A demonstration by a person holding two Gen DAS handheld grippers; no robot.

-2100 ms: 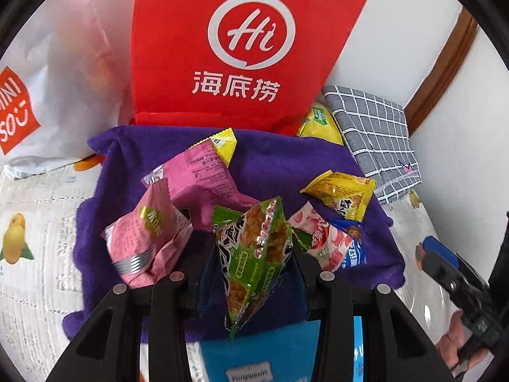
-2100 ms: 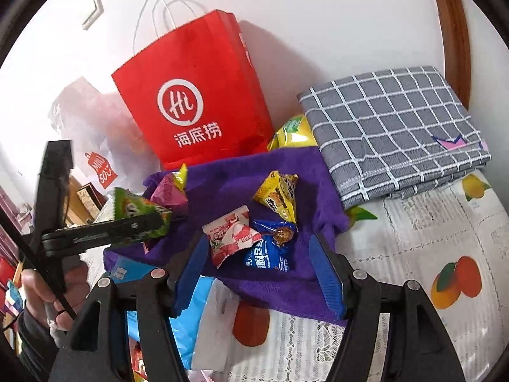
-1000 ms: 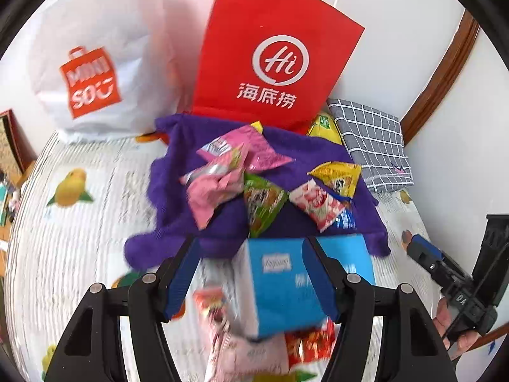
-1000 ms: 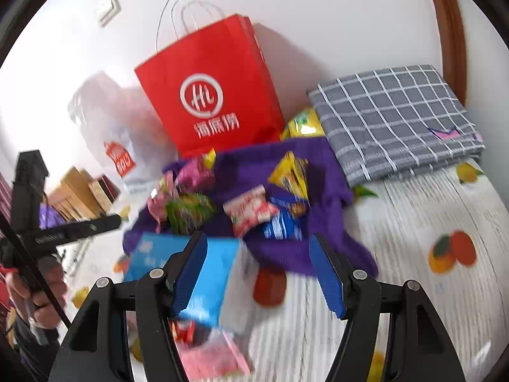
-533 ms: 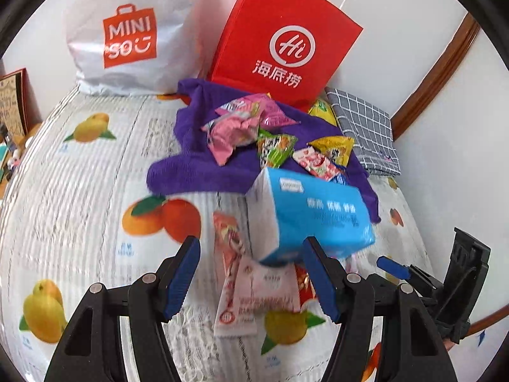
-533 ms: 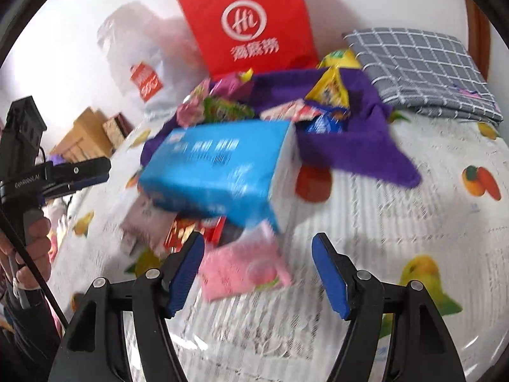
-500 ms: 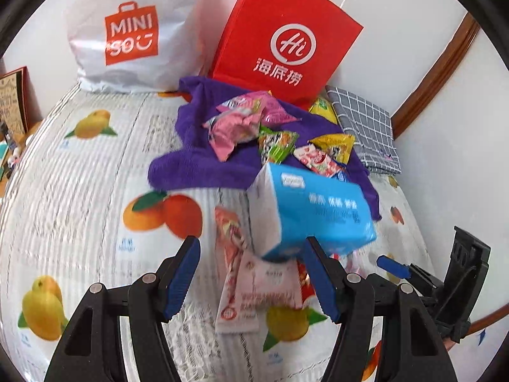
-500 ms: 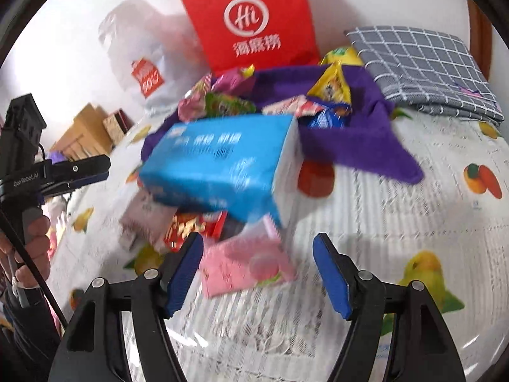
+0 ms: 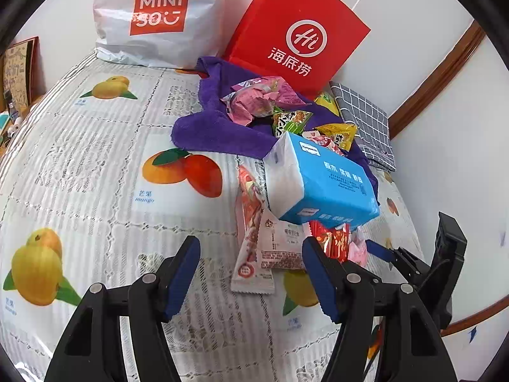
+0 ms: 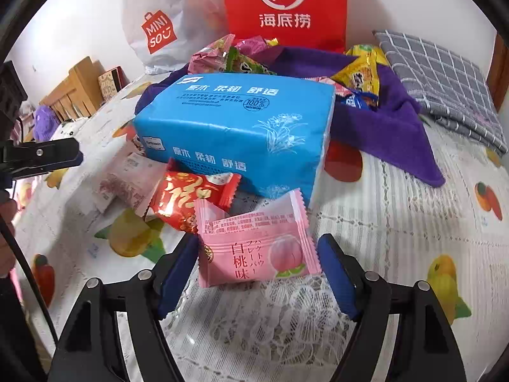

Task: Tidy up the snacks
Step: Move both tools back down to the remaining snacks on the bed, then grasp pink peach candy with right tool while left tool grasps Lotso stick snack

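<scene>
A blue tissue pack (image 9: 321, 184) lies tilted across the front edge of a purple towel (image 9: 216, 133). The towel carries pink (image 9: 261, 98), green (image 9: 289, 121) and yellow (image 9: 337, 133) snack packets. My left gripper (image 9: 251, 254) is open over a long pink-and-white packet (image 9: 251, 248) lying flat in front of the pack. My right gripper (image 10: 257, 254) has its jaws opening around a pink peach packet (image 10: 254, 242) that rests on the cloth, pads not pressing. A red foil packet (image 10: 187, 197) lies just beyond it, partly under the tissue pack (image 10: 235, 127).
A red paper bag (image 9: 296, 38) and a white shopping bag (image 9: 159, 16) stand against the back wall. A folded grey checked cloth (image 10: 445, 76) lies at the back right. A fruit-print tablecloth (image 9: 95, 175) covers the surface, and wooden furniture (image 10: 73, 95) stands off to the left.
The left gripper let go of the green packet, which now lies on the towel. Both grippers pulled back and sank towards the loose packets before the tissue pack. The right jaws widened.
</scene>
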